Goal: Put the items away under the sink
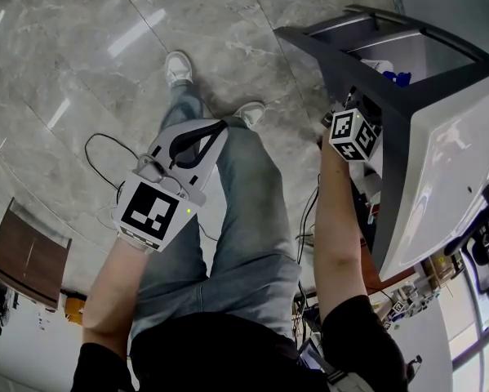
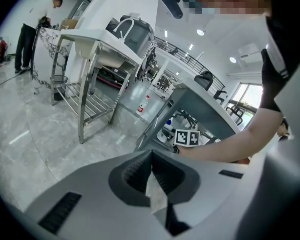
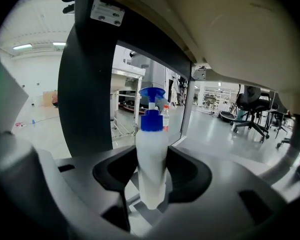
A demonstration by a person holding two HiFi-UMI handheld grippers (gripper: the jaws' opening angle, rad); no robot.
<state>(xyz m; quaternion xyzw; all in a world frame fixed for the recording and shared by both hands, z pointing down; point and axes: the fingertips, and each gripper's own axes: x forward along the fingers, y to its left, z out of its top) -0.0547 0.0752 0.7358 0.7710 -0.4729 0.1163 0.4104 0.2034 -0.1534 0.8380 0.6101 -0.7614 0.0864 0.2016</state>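
Right gripper view: beneath the sink basin [image 3: 230,34], the right gripper [image 3: 152,179] clamps an upright white bottle [image 3: 151,149] with a blue cap, apparently for stowing there. The left gripper [image 2: 151,171], jaws together and empty, hangs outside, unneeded.

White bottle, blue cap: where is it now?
Right gripper view, centre: the white bottle is clamped upright in the right tongs, beneath the sink.

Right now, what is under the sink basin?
The right gripper reaches under the sink basin, shut on a white bottle with a blue cap. The surface beneath it is hidden by the gripper.
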